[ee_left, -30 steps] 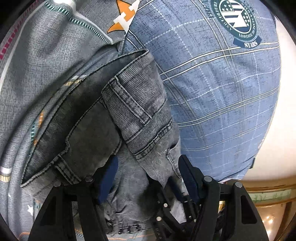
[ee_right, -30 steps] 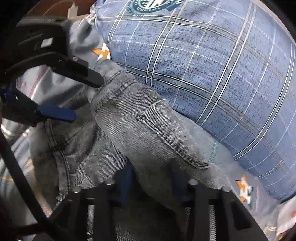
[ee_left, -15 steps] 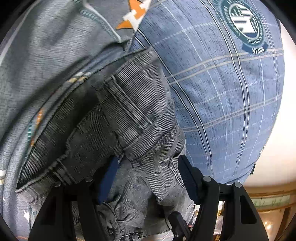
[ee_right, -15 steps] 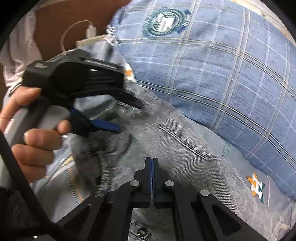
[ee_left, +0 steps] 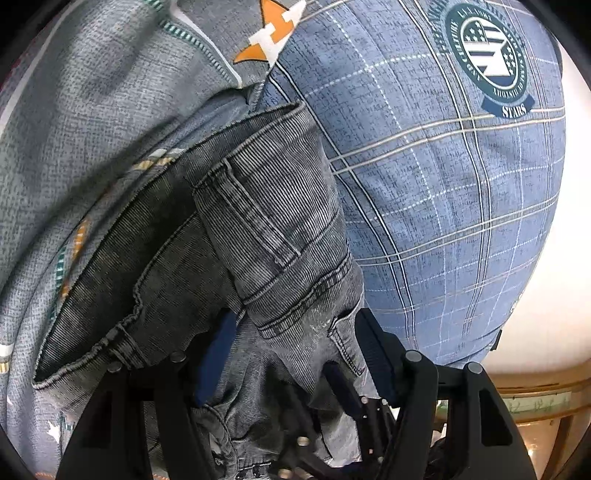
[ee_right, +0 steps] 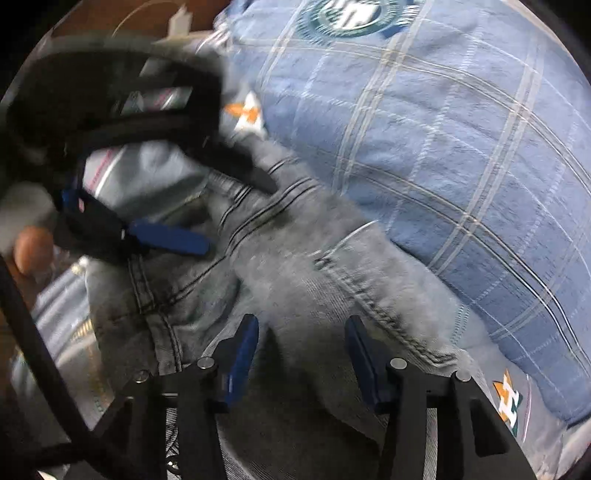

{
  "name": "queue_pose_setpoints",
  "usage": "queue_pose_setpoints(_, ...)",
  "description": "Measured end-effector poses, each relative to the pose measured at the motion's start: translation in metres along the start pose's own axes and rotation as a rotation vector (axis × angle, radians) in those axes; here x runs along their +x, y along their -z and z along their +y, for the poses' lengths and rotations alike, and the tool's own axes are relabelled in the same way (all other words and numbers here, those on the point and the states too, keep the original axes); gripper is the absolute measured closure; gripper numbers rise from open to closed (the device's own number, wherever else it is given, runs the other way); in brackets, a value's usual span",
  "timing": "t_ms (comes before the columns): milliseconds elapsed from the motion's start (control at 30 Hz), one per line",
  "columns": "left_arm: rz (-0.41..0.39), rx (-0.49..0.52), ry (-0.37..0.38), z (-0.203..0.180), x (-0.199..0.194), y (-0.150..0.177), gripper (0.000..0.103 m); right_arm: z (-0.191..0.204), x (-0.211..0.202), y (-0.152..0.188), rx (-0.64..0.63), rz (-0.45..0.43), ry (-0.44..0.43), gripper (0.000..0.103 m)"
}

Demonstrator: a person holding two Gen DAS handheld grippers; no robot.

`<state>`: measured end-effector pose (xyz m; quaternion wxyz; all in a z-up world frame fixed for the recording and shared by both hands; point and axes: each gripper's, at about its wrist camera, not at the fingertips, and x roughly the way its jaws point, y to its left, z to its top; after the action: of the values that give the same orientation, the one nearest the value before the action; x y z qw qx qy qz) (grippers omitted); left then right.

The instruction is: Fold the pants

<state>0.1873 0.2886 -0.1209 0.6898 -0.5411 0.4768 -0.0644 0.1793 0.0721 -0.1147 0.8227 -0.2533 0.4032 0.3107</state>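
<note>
Grey washed denim pants (ee_left: 266,236) lie folded in a bundle on a grey bedspread, against a blue plaid pillow. My left gripper (ee_left: 295,354) is open, its blue-padded fingers standing either side of the bundle's near end. In the right wrist view the pants (ee_right: 303,266) fill the middle. My right gripper (ee_right: 301,354) is open with denim between its jaws, not pinched. The left gripper (ee_right: 199,218) also shows there at upper left, open over the pants, held by a hand.
A blue plaid pillow (ee_left: 443,192) with a round "Stars" emblem presses against the pants on the right. The grey bedspread (ee_left: 92,110) has orange star logos. A white charger and cable (ee_right: 181,22) lie at the far top. A wooden frame (ee_left: 535,398) shows at lower right.
My right gripper was shut half a second ago and has opened, dropping back close over the denim. The left gripper stays open around the bundle, shifting slightly.
</note>
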Motion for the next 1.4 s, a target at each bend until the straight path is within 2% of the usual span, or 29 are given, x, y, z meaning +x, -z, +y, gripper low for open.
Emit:
queue_pose_setpoints(100,0.0,-0.023,0.008,0.003,0.001,-0.002,0.036,0.01,0.001,-0.001,-0.05,-0.008,0.035,0.051)
queue_pose_setpoints(133,0.003,-0.022,0.01,0.004,-0.001,-0.002,0.036,0.01,0.002,-0.002,-0.056,-0.007,0.059,0.056)
queue_pose_setpoints(167,0.005,-0.02,0.01,0.005,-0.001,-0.002,0.036,0.009,0.004,-0.004,-0.054,0.001,0.069,0.089)
queue_pose_setpoints(200,0.005,-0.017,0.009,0.005,-0.002,-0.001,0.036,0.008,0.004,-0.004,-0.043,0.012,0.06,0.098)
queue_pose_setpoints(267,0.004,-0.01,0.011,0.004,-0.003,-0.001,0.036,0.001,-0.004,-0.004,0.0,-0.003,0.031,0.102)
queue_pose_setpoints(333,-0.003,-0.006,0.011,0.002,-0.002,0.0,0.036,-0.005,-0.02,-0.003,0.043,-0.036,-0.002,0.102)
queue_pose_setpoints(400,-0.008,0.003,-0.003,-0.002,0.004,0.003,0.038,-0.015,-0.036,-0.002,0.115,-0.062,-0.076,0.102)
queue_pose_setpoints(467,-0.016,0.006,-0.013,-0.003,0.003,0.004,0.06,-0.02,-0.048,0.001,0.156,-0.078,-0.13,0.102)
queue_pose_setpoints(600,-0.048,0.024,-0.017,-0.007,-0.001,0.006,0.084,-0.011,-0.052,0.005,0.16,-0.073,-0.157,0.102)
queue_pose_setpoints(700,-0.095,0.065,-0.013,-0.02,-0.017,0.012,0.086,-0.016,-0.05,0.003,0.177,-0.077,-0.18,0.102)
queue_pose_setpoints(800,-0.13,0.123,-0.022,-0.035,-0.045,0.028,0.086,-0.017,-0.072,0.0,0.191,-0.119,-0.207,0.102)
queue_pose_setpoints(933,-0.106,0.182,-0.042,-0.041,-0.073,0.05,0.086,-0.007,-0.106,0.011,0.171,-0.15,-0.238,0.102)
queue_pose_setpoints(1000,-0.098,0.182,-0.078,-0.029,-0.083,0.061,0.086,0.003,-0.112,0.022,0.163,-0.149,-0.259,0.102)
queue_pose_setpoints(1033,-0.104,0.196,-0.122,-0.02,-0.082,0.066,0.086,0.01,-0.111,0.027,0.151,-0.142,-0.265,0.102)
queue_pose_setpoints(1100,-0.104,0.176,-0.202,0.004,-0.077,0.07,0.086,0.027,-0.098,0.037,0.146,-0.108,-0.281,0.102)
queue_pose_setpoints(1200,-0.068,0.131,-0.26,0.036,-0.06,0.068,0.086,0.052,-0.067,0.05,0.122,-0.041,-0.275,0.102)
queue_pose_setpoints(1267,-0.059,0.113,-0.262,0.044,-0.061,0.069,0.085,0.057,-0.054,0.057,0.144,-0.007,-0.294,0.101)
queue_pose_setpoints(1333,-0.081,0.131,-0.237,0.043,-0.068,0.073,0.084,0.054,-0.06,0.058,0.169,-0.031,-0.301,0.101)
queue_pose_setpoints(1400,-0.127,0.157,-0.275,0.04,-0.073,0.079,0.079,0.047,-0.07,0.057,0.203,-0.056,-0.306,0.101)
